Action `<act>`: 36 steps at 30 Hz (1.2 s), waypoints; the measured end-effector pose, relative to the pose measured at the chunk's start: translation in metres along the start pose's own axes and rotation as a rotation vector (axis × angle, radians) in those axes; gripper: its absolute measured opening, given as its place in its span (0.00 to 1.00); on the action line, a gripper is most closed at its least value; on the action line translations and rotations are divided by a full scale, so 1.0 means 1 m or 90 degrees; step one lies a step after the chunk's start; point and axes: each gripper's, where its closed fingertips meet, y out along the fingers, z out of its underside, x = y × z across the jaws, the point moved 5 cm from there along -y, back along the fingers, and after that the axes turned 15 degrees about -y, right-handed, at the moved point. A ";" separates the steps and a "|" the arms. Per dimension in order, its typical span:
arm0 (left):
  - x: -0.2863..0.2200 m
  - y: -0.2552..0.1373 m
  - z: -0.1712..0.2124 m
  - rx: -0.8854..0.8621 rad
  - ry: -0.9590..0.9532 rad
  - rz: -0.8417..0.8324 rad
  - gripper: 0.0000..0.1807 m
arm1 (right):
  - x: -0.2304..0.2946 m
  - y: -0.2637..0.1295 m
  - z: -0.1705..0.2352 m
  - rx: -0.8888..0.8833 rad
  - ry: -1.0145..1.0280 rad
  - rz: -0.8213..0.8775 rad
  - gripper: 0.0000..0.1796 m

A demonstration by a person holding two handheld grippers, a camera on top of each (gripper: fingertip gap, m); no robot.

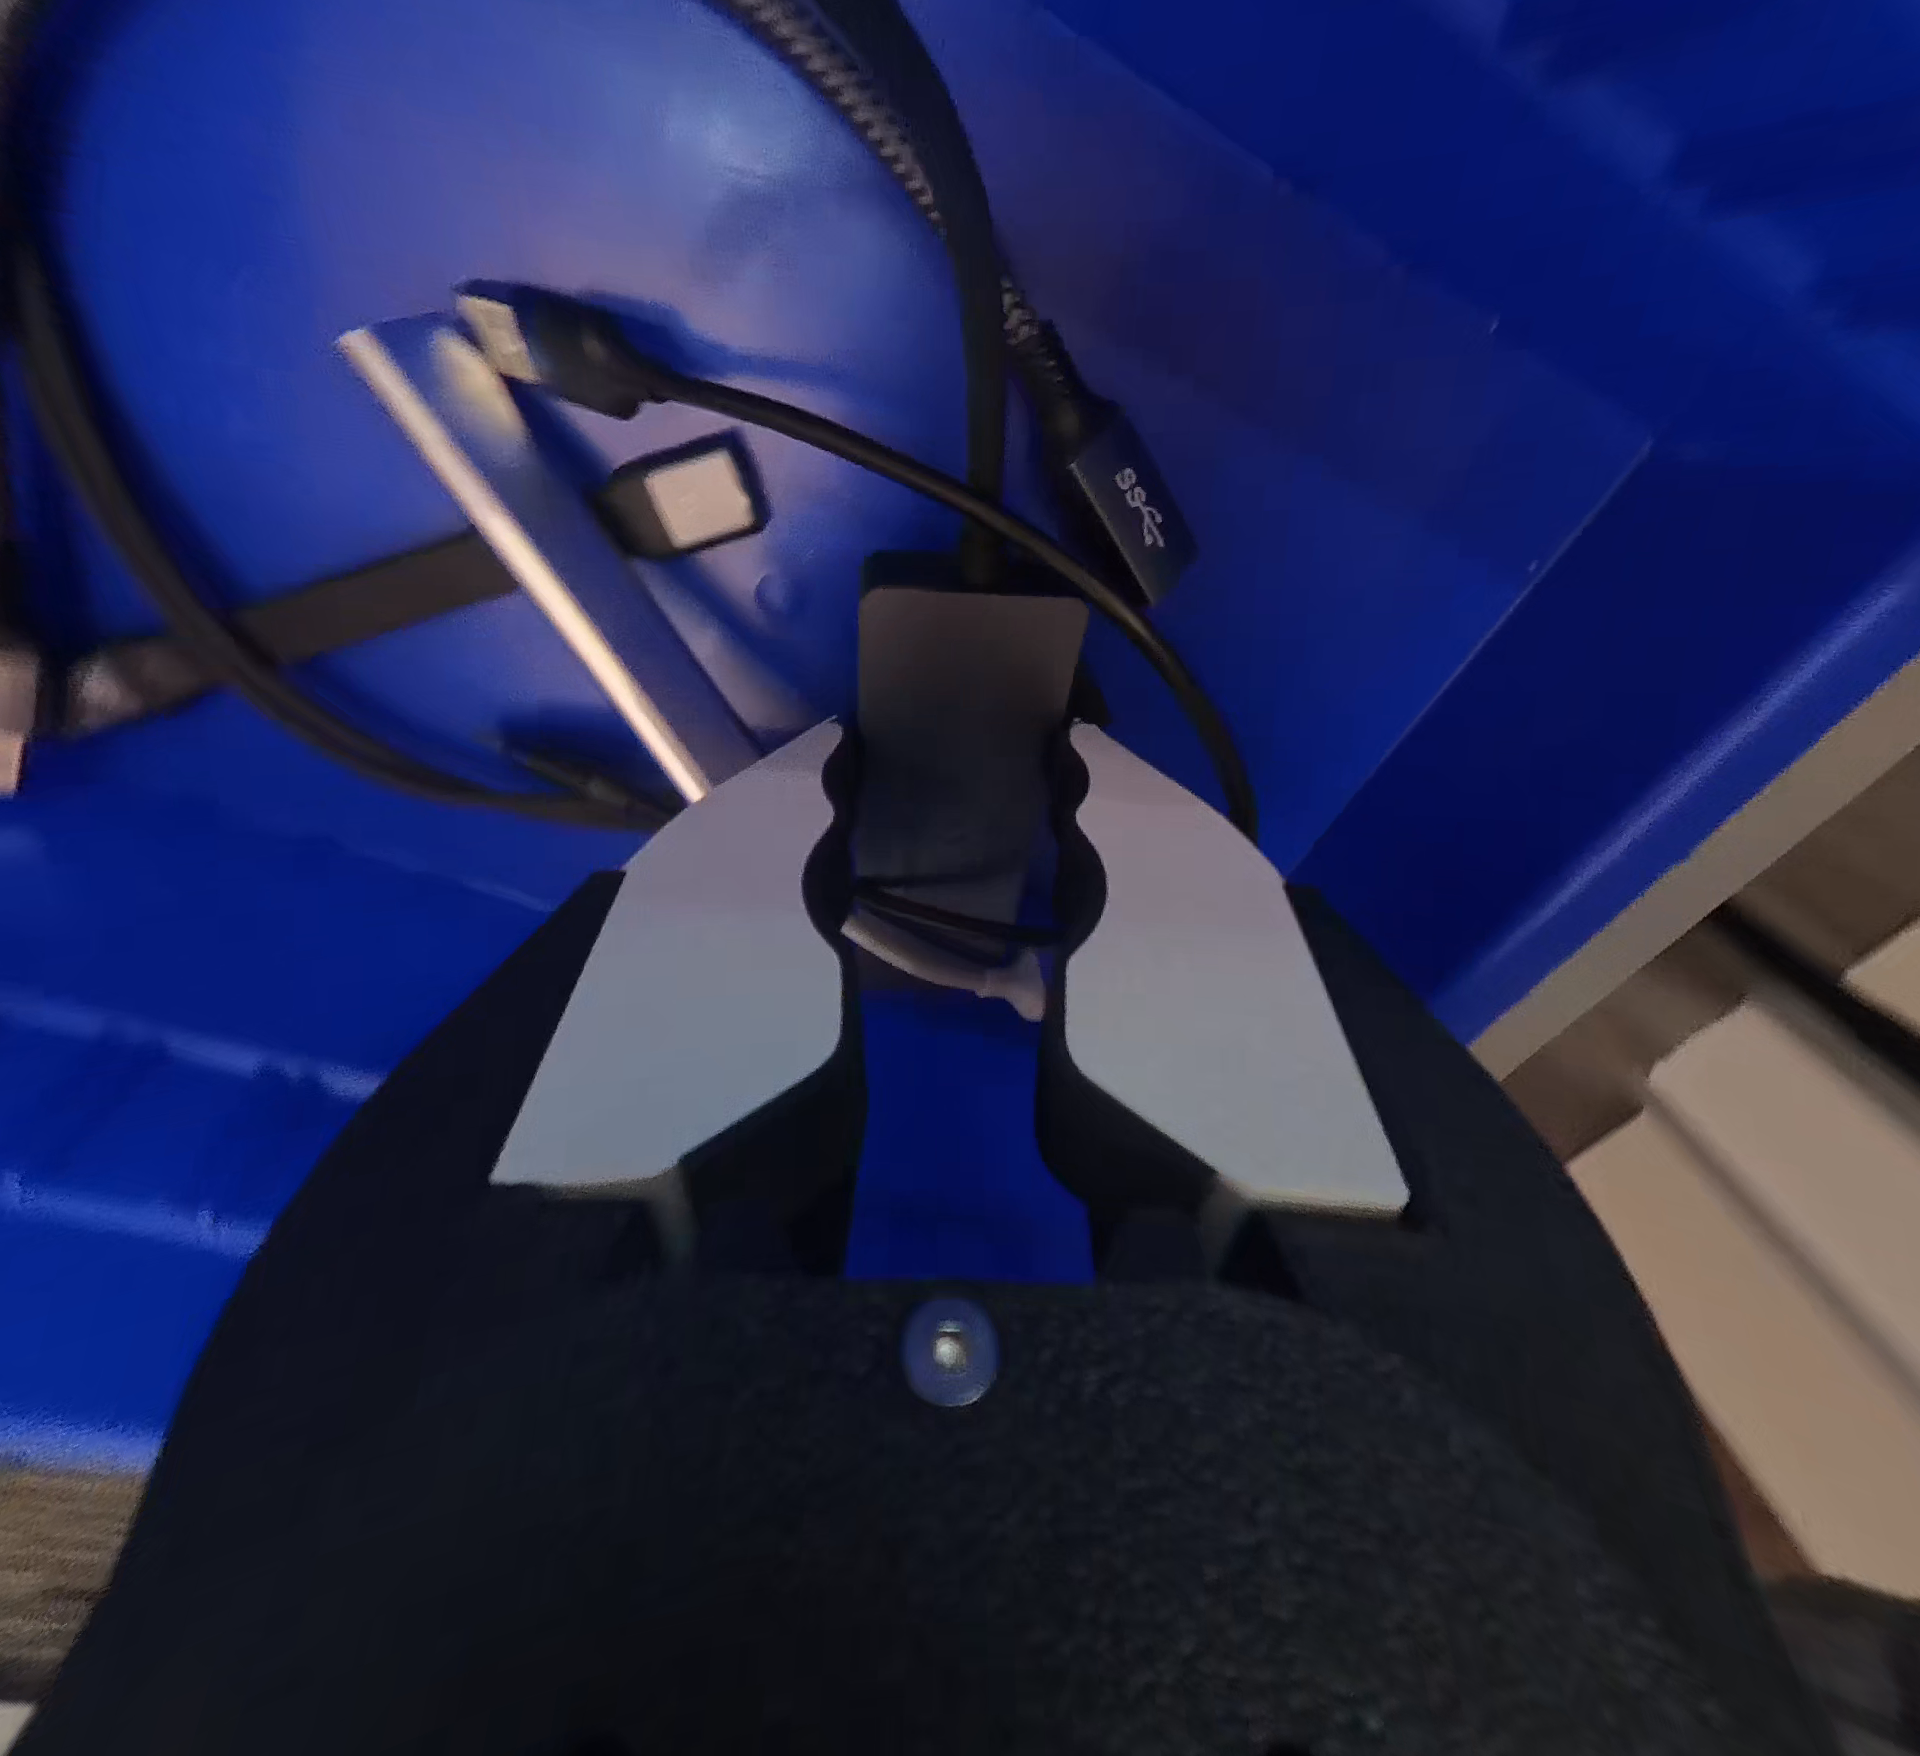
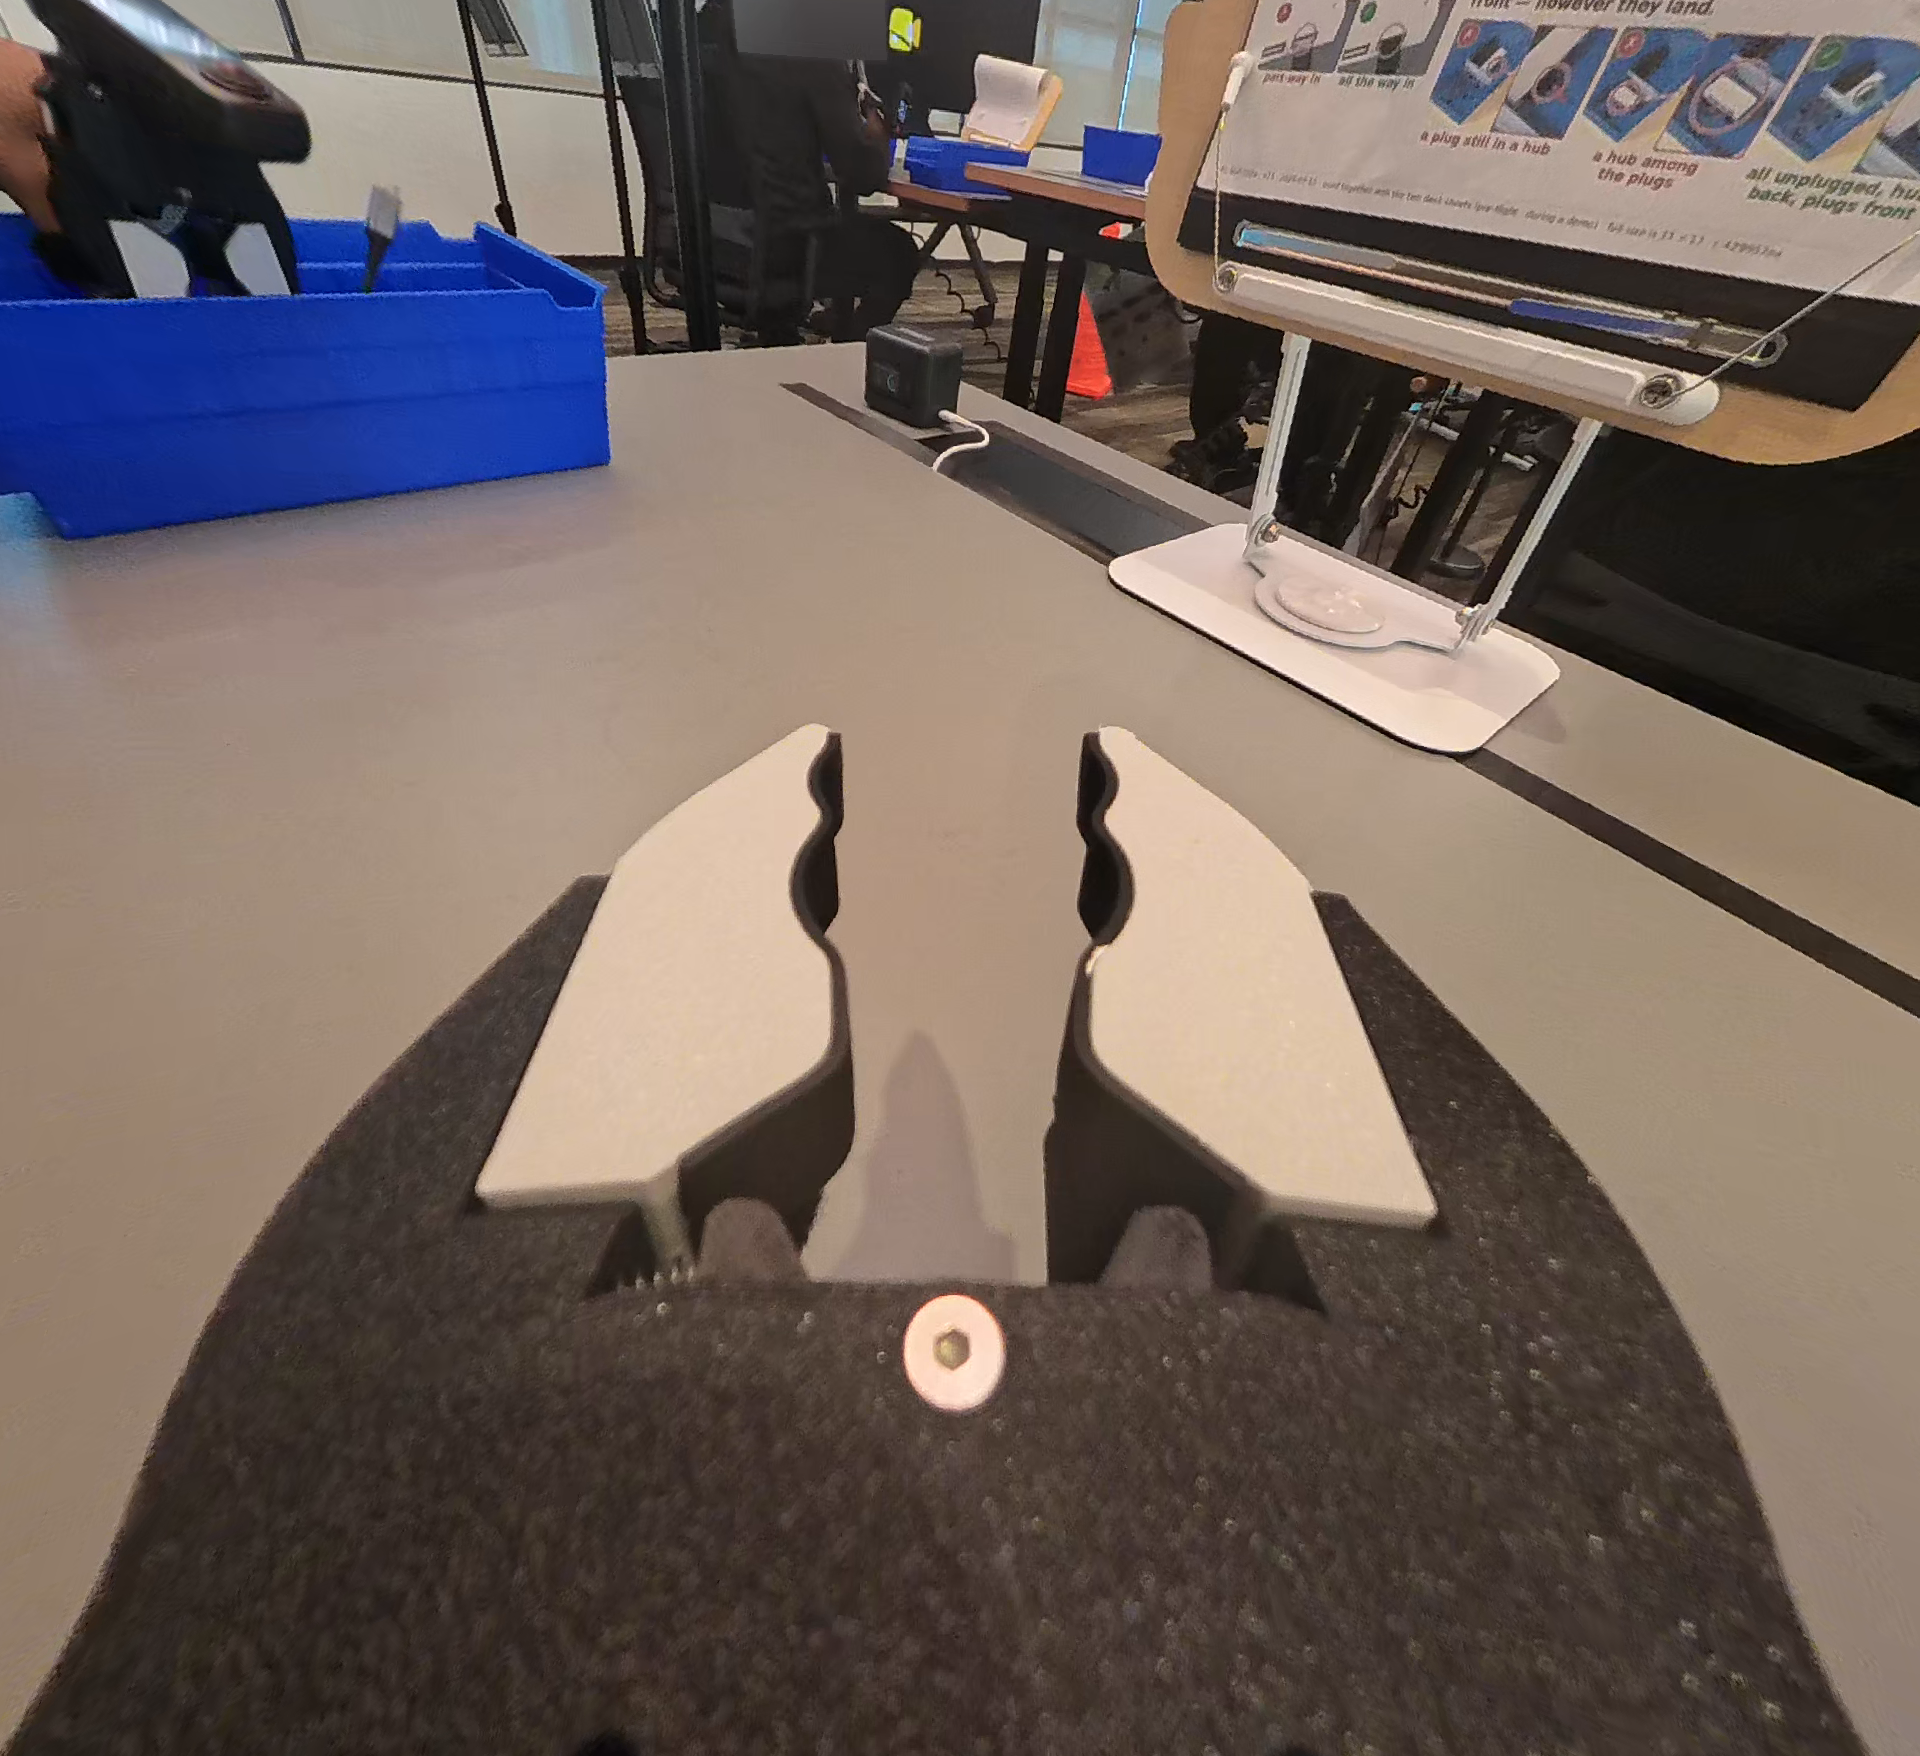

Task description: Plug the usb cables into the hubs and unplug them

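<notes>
blue bin (image 1: pixel 1351 179): hub (image 1: pixel 961 730) clamped between left fingers (image 1: pixel 727 875).

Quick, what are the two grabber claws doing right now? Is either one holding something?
Left gripper: closed on a grey USB hub inside the blue bin.
Right gripper: open, holding nothing, above the grey table.

Grey hub (image 1: pixel 961 698) held upright among black cables (image 1: pixel 914 148).
</notes>
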 end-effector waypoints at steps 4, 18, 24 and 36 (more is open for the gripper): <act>0.005 -0.023 0.008 -0.049 -0.072 -0.041 0.19 | 0.001 -0.002 -0.002 -0.006 -0.001 -0.003 0.24; -0.029 -0.132 -0.019 -0.241 -0.192 -0.173 0.19 | 0.010 -0.012 -0.009 -0.036 -0.007 -0.023 0.23; -0.020 -0.144 -0.013 -0.108 -0.279 -0.296 0.19 | 0.011 -0.014 -0.010 -0.041 -0.001 -0.030 0.23; -0.033 -0.171 -0.026 -0.148 -0.384 -0.075 0.19 | 0.019 -0.010 -0.010 -0.026 -0.018 -0.054 0.23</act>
